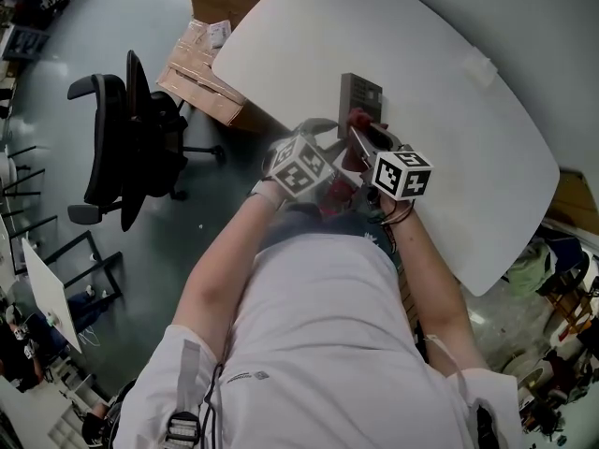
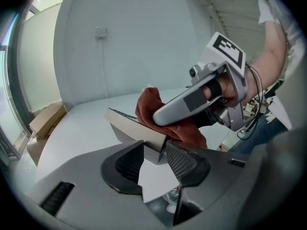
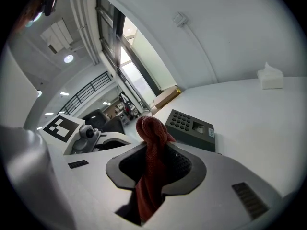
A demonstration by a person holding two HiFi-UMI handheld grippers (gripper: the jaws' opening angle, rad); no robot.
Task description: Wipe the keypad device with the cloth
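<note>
Two grips, fingers first. On right gripper (image 3: 156,147), jaws shut hard on cloth (image 3: 152,128): red-brown, bunched in a knob above the tips, the rest trailing down behind. On left gripper (image 2: 154,146), jaws spread wide, astride the near corner of keypad (image 2: 136,126), ribbed pads (image 2: 182,159) just beside its sides.

Out from there, in the left gripper view, cloth down on keypad's top face, under the right gripper's grey finger. Keypad itself: a grey wedge, keys up, on white table (image 1: 449,110), close to the near edge and just beyond both grippers. In the right gripper view, dark keys in rows toward its left end, small screen (image 3: 197,127) right of them, small sticker (image 3: 210,133) at the right end. Print on keys and sticker too small to read.

On each gripper, a cube (image 1: 402,173) with black-and-white square markers in block patterns.

Farther off, tissue box (image 3: 271,76) on the table's far right part, well apart from keypad. Off the table's far-left edge, cardboard boxes (image 1: 201,78) on grey floor (image 1: 215,213), with a white label (image 1: 218,34) on one, its print unreadable. Left again, black chair (image 1: 126,138), well apart from the table.
</note>
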